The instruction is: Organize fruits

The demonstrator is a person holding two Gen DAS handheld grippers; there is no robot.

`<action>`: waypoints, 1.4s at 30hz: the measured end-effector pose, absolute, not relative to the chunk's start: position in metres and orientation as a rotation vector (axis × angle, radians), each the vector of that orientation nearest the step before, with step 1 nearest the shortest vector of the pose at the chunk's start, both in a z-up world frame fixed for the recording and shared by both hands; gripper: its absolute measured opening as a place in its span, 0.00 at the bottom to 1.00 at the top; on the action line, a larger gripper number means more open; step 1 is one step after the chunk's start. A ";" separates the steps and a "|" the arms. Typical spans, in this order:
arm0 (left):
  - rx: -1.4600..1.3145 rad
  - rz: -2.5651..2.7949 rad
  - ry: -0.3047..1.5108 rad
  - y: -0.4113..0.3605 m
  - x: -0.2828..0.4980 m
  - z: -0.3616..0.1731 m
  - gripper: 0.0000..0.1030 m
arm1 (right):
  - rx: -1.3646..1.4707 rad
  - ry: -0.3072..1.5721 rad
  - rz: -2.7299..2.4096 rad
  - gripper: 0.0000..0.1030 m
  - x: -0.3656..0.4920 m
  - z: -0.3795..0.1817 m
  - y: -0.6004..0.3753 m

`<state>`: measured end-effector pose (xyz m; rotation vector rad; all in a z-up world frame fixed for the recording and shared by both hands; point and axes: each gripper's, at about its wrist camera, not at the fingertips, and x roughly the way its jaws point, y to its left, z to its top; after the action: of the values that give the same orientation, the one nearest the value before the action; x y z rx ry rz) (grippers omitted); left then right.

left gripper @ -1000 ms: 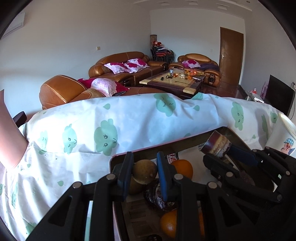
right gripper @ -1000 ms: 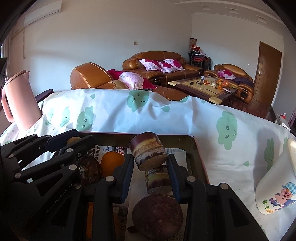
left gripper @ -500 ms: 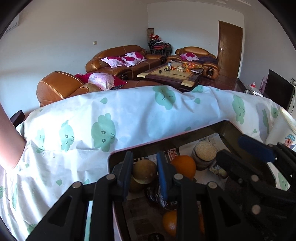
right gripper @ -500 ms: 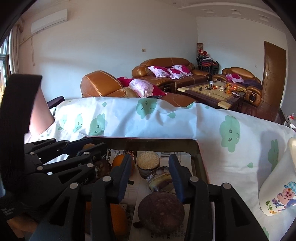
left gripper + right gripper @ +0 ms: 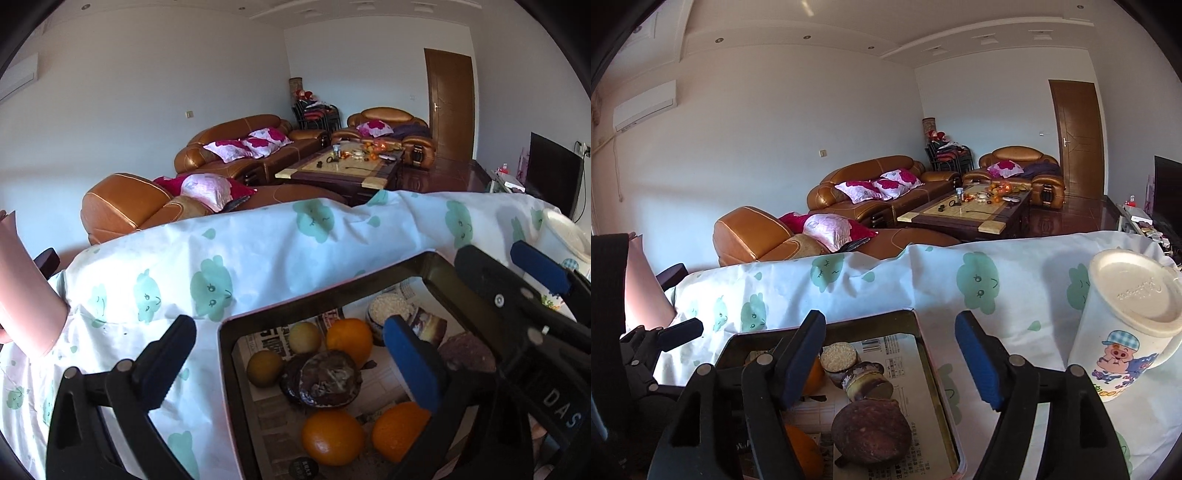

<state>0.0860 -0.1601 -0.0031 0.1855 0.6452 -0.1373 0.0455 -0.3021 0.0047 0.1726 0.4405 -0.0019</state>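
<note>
A dark tray (image 5: 228, 369) lined with newspaper holds several fruits: oranges (image 5: 349, 341), two yellow-green round fruits (image 5: 264, 367), a dark split fruit (image 5: 321, 380), a brown round fruit (image 5: 871, 432) and two sugarcane pieces (image 5: 868, 380). My left gripper (image 5: 291, 354) hovers over the tray's left rim, jaws opening wide, pads touching nothing. My right gripper (image 5: 890, 358) stands above the tray's right side, jaws opening, with the sugarcane pieces lying free below its left finger. In the left wrist view the right gripper (image 5: 496, 258) reaches in from the right.
The table wears a white cloth (image 5: 886, 280) with green cloud prints. An upturned cartoon mug (image 5: 1126, 325) stands right of the tray (image 5: 925, 354). A pink jug (image 5: 642, 288) stands far left. Sofas and a coffee table lie beyond the table edge.
The right gripper set its sugarcane piece down in the tray, let go, and drew back and up. The left jaws, narrow before, have spread wide.
</note>
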 end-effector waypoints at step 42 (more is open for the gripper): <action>0.073 -0.118 0.362 -0.113 -0.021 0.007 1.00 | 0.100 0.223 -0.103 0.83 -0.059 0.016 -0.269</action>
<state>-0.0213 -0.1133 0.0069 0.0733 0.3616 -0.1180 -0.0588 -0.2688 0.0156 0.1001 0.2232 -0.1030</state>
